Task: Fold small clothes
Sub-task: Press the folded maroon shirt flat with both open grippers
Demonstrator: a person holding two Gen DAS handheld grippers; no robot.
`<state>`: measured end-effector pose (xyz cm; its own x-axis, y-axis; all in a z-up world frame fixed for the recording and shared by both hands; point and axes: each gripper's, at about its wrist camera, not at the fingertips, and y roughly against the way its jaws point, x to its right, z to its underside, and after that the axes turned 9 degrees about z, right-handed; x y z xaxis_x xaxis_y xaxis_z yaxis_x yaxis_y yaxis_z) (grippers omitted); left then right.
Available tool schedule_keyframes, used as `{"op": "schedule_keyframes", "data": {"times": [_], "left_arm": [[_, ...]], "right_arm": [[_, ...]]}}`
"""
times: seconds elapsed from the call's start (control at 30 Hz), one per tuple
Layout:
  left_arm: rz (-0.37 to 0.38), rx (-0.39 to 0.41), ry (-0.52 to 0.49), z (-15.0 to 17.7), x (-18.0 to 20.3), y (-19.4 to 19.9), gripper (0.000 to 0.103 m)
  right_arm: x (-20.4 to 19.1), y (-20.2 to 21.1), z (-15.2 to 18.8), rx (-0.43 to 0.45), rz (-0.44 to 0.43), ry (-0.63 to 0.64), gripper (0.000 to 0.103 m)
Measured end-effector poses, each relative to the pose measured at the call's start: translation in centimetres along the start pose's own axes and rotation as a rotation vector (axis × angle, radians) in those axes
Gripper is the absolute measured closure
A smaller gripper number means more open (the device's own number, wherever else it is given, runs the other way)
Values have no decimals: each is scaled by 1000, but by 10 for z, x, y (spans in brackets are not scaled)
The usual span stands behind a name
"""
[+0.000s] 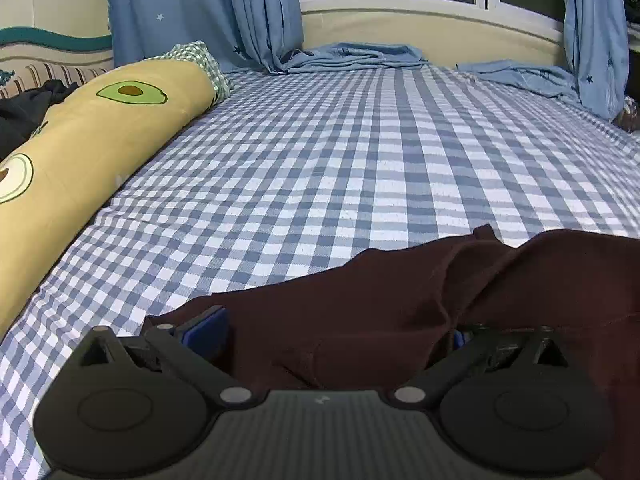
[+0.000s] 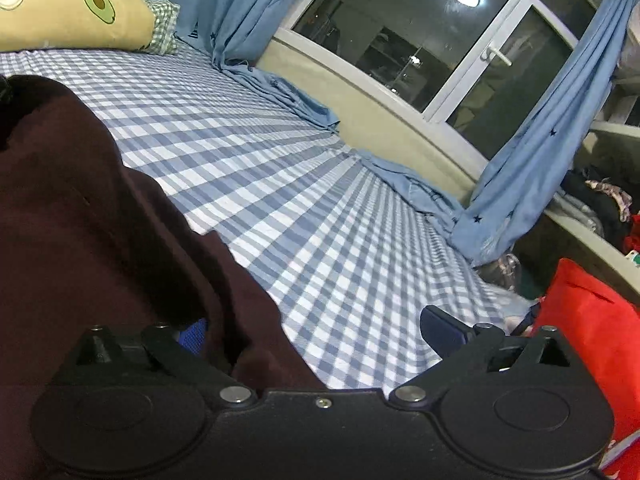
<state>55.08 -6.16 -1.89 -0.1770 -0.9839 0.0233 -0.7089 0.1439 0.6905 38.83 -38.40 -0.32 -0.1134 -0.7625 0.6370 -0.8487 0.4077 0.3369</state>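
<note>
A dark maroon garment (image 1: 400, 300) lies crumpled on the blue-and-white checked bed sheet (image 1: 320, 160), at the near edge of the left wrist view. My left gripper (image 1: 332, 336) stands open wide over it. Its left blue pad (image 1: 204, 330) is bare and its right finger is partly hidden under a fold of cloth. In the right wrist view the same garment (image 2: 80, 220) fills the left side. My right gripper (image 2: 320, 332) is open too. Its left pad (image 2: 194, 336) peeks out from under the cloth, and its right finger (image 2: 444, 328) hangs free above the sheet (image 2: 300, 200).
A long yellow avocado-print bolster (image 1: 80, 140) lies along the bed's left side. Blue star curtains (image 1: 200, 12) and bunched blue cloth (image 1: 352, 56) line the window wall at the far end. A red bag (image 2: 588, 320) stands off the bed's right edge. Dark clothes (image 1: 24, 108) lie behind the bolster.
</note>
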Motion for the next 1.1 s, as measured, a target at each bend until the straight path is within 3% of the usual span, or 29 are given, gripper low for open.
{"op": "schedule_keyframes", "data": {"times": [0.17, 0.33, 0.47, 0.57, 0.7, 0.83, 1.1], "left_arm": [[-50, 15, -83, 5, 11, -1, 1], [-86, -22, -130, 7, 20, -10, 0], [-78, 22, -110, 2, 22, 5, 1], [-45, 44, -118, 2, 26, 22, 1], [-52, 46, -142, 11, 30, 41, 1], [-22, 29, -128, 28, 28, 48, 1], [-58, -23, -108, 40, 27, 20, 1]], "right_arm": [[5, -15, -8, 4, 93, -19, 1], [42, -16, -6, -14, 136, -235, 1], [50, -2, 8, -31, 134, -198, 1], [49, 13, 21, -27, 95, -184, 1], [50, 40, 39, 27, -61, -215, 0], [38, 55, 51, 37, -163, -185, 0], [-3, 22, 46, -31, -124, -62, 0]]}}
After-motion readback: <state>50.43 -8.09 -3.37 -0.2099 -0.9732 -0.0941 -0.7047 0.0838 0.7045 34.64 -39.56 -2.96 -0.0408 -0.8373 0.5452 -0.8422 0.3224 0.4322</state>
